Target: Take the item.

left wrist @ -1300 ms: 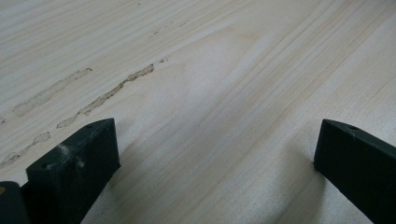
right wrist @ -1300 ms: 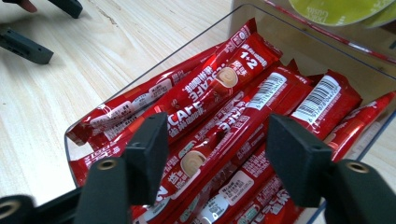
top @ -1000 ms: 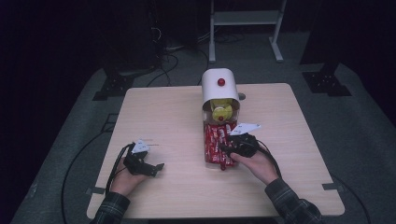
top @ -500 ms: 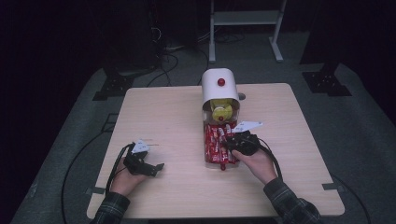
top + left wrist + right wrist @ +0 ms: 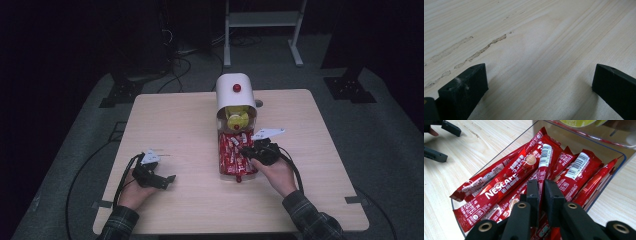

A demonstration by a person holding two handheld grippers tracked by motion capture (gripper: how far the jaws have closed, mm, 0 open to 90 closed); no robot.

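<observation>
- Right gripper view looked straight down the right hand-held gripper [image 5: 539,187], whose jaws had just been closing and now pinched one coffee stick [image 5: 542,167], the upright sachet with the barcode at its top, in the middle of the heap of red sachets [image 5: 499,192].
- That heap lay in the clear tray [image 5: 584,147], which sat on the surface [image 5: 170,120] in front of the white dispenser [image 5: 235,92].
- I thought the thin, slick sachet could slide out of the pinch on the way up, since the jaws held only a narrow strip of it.
- Its neighbours overlapped it on both sides, so a lift might have dragged a second stick along or spilled one over the tray's rim.
- A pull at a slant could also have caught the tray wall and shifted the tray against the dispenser.
- High view showed what the close one did not: the whole layout, with the right hand [image 5: 277,172] at the tray's right side and the left hand-held gripper [image 5: 160,179] well apart near the front left, resting idle.
- Left gripper view settled that one's state: jaws wide apart over bare wood grain, holding nothing.
- From above, the sachets were a red blur and the pinch could not be made out.
</observation>
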